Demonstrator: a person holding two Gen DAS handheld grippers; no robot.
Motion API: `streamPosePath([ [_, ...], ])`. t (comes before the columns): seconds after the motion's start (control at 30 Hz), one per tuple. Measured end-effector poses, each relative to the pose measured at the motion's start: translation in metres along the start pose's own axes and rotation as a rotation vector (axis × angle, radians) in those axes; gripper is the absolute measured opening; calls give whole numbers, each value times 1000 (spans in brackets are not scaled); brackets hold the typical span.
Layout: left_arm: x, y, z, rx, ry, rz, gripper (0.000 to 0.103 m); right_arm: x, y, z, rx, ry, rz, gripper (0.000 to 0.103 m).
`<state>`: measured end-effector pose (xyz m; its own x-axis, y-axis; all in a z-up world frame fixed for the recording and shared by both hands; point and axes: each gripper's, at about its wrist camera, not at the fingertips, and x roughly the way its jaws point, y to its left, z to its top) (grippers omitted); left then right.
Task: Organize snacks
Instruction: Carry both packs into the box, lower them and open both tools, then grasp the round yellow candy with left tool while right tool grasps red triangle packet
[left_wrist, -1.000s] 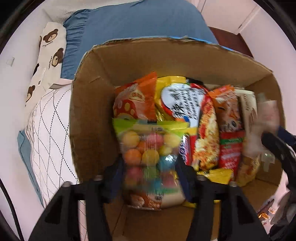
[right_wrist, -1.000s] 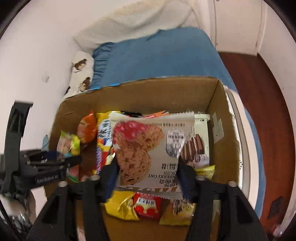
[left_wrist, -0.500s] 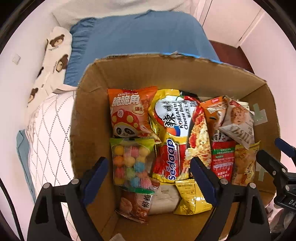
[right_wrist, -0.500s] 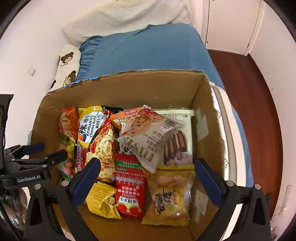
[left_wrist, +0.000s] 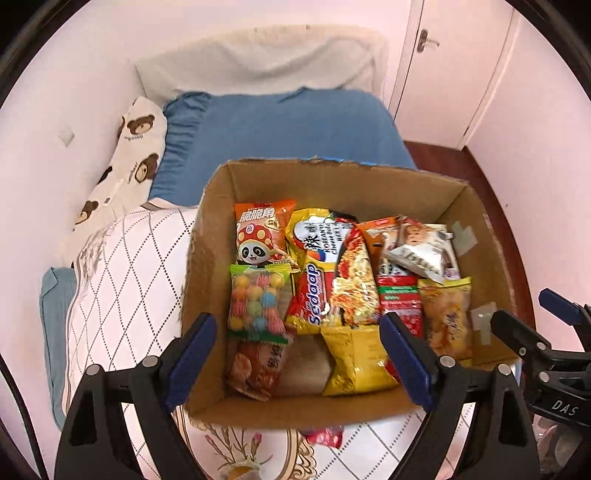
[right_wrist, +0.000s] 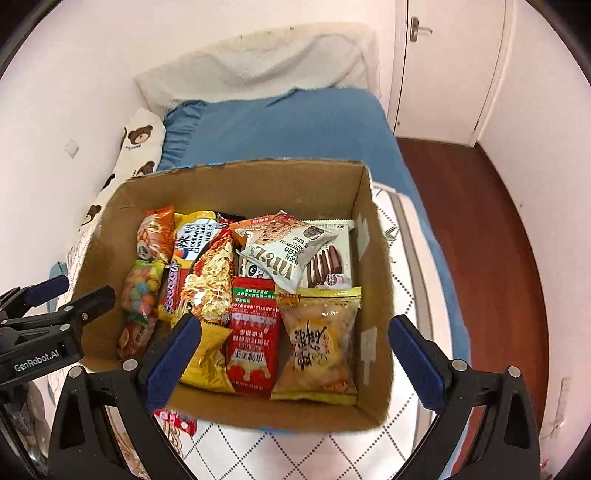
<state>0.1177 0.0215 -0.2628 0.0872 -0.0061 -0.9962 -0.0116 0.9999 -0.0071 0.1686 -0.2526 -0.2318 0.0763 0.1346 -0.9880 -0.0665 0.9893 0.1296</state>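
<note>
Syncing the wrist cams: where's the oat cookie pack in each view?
Left wrist: oat cookie pack, upper right inside the cardboard box, tilted atop other packs.
Right wrist: pack at box centre, toward the far wall.
Shared landmark: red packet, just nearer the camera.

A bed with a blue sheet (left_wrist: 280, 129) runs back to the white wall, a cream blanket (left_wrist: 266, 62) bunched at its far end. Along the wall lies a teddy-bear print pillow (left_wrist: 129, 155), with a white quilt stitched in a diamond pattern (left_wrist: 125, 266) in the foreground (its edge shows a floral border). To the right are dark wood flooring (right_wrist: 476, 229) and a white door with a metal handle (right_wrist: 415, 29).
</note>
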Motion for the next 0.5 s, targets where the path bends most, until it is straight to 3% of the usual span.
streamPosePath([
  [0.33,-81,-12,-43,9,-180,-10,90,-78,6,-41,-3,-149,-6,103],
  [0.5,-109,-14,-60,11,-233,-14,90,-110,6,-58,4,-193,7,103],
])
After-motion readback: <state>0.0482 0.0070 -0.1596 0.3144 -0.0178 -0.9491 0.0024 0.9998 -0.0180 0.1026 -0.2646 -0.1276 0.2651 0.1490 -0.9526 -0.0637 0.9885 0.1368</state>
